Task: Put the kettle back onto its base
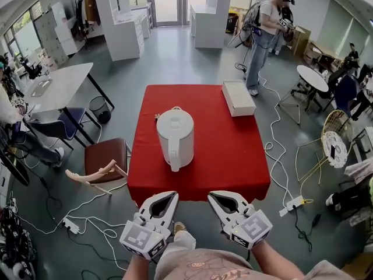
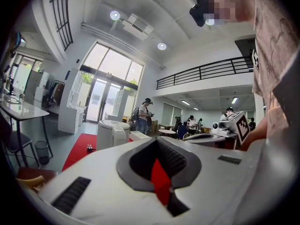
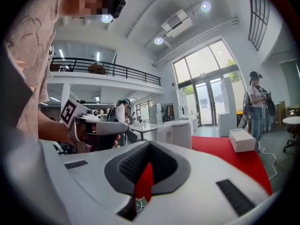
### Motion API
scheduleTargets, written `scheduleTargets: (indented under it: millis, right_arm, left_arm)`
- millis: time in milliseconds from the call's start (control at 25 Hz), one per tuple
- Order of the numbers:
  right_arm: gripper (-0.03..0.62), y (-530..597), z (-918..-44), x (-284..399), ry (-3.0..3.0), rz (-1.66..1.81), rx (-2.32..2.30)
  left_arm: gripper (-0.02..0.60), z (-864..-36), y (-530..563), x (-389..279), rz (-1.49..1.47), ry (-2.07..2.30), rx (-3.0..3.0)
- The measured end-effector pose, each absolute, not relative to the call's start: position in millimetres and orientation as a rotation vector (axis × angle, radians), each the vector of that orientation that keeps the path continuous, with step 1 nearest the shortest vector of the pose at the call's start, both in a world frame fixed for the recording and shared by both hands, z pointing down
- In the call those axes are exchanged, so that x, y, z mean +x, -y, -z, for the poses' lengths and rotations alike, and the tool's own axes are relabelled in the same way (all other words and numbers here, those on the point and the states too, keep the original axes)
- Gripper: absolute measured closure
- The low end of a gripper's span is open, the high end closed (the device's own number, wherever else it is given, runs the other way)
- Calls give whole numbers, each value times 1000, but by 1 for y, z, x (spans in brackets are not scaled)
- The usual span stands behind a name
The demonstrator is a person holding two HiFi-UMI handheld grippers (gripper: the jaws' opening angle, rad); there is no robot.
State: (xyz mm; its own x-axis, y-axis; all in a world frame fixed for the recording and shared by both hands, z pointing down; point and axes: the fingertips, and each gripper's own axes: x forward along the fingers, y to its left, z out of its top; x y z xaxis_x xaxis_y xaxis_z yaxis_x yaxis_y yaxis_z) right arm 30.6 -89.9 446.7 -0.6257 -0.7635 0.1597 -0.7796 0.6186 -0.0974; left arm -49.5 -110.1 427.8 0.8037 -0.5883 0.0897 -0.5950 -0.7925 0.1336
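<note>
A white electric kettle [image 1: 175,136] stands upright near the middle of the red-covered table [image 1: 233,156], its handle toward me. I cannot make out a separate base under or beside it. A small plug-like item [image 1: 156,116] lies by its back left. Both grippers hover side by side just off the table's near edge, short of the kettle: my left gripper [image 1: 173,193] and my right gripper [image 1: 212,194], each with jaws together and nothing between them. The left gripper view has the kettle [image 2: 112,132] ahead to the left; the right gripper view has the kettle [image 3: 174,132] ahead and a little right.
A long white box [image 1: 238,97] lies at the table's back right corner. A brown chair [image 1: 105,156] stands by the table's left side. Cables and a power strip [image 1: 294,203] run over the floor on the right. A person [image 1: 265,34] stands beyond the table.
</note>
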Motion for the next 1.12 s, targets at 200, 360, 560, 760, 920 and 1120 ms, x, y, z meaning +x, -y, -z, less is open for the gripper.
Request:
scheduleTargets:
  millis: [200, 360, 560, 760, 920, 1120]
  right_arm:
    - [591, 48, -440, 39, 2765, -200, 1305]
    - [591, 5, -434, 51, 2799, -159, 1287]
    - [591, -43, -420, 48, 2871, -164, 1187]
    - [591, -80, -412, 44, 2878, -173, 1176]
    - [591, -98, -415, 36, 2853, -181, 1233]
    - [591, -112, -415, 30, 2850, -197, 1303]
  left_arm:
    - [584, -427, 68, -39, -69, 967, 2841]
    - [584, -428, 23, -24, -77, 983, 2847]
    - [584, -420, -31, -11, -79, 1013, 2853]
    - [584, -410, -75, -10, -103, 1030, 2841]
    - [584, -403, -94, -22, -92, 1063, 2846]
    - [584, -403, -112, -29, -95, 1062, 2862]
